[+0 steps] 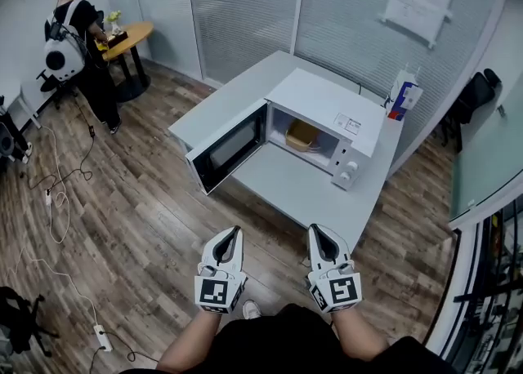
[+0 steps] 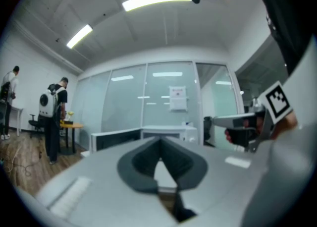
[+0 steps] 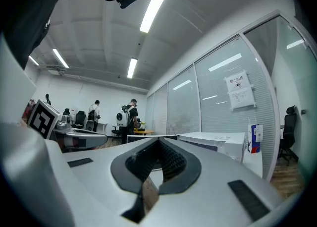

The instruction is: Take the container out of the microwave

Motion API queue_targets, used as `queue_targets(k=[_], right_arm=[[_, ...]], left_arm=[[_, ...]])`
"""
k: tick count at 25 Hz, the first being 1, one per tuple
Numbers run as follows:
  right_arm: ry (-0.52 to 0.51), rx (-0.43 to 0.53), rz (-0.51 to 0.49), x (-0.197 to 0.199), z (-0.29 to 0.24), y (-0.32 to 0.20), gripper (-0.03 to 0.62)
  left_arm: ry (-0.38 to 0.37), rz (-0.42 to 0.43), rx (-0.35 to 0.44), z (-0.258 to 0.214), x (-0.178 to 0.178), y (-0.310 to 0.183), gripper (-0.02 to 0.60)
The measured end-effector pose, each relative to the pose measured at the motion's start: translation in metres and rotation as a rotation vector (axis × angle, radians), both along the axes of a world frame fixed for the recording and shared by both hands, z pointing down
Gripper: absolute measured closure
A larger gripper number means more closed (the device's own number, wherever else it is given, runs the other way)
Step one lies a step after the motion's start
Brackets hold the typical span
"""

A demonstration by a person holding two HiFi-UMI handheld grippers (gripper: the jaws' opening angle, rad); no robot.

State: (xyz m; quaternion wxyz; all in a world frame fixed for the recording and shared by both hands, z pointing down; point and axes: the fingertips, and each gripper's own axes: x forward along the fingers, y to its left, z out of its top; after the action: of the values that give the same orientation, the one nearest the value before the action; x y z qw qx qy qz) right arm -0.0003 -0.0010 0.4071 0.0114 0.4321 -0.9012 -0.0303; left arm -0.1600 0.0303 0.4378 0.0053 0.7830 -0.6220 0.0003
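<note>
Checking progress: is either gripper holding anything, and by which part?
Nothing is held: left gripper and right gripper are shut and empty; the container sits inside the microwave.

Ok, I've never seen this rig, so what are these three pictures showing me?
No robot arm here: a person holds a two-jaw gripper in each hand. The wide picture comes from a camera on their head, looking down; the left gripper and right gripper show at its bottom, both shut and empty. The other two come from cameras riding on each gripper, looking along its jaws. Ahead stands a grey table with a white microwave, its door swung open and a yellowish container inside. A carton stands on the table just beyond the microwave.
</note>
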Motion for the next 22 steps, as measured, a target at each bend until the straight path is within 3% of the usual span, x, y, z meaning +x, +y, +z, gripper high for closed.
queue_targets(k=[10, 22], right_arm=[[0.005, 0.016, 0.068, 0.01, 0.0, -0.039, 0.595], [0.005, 0.032, 0.014, 0.012, 0.009, -0.116, 0.595]], left_arm=[[0.021, 0.063, -0.016, 0.009, 0.013, -0.049, 0.575], [-0.004, 0.04, -0.042, 0.02, 0.021, -0.133, 0.575]])
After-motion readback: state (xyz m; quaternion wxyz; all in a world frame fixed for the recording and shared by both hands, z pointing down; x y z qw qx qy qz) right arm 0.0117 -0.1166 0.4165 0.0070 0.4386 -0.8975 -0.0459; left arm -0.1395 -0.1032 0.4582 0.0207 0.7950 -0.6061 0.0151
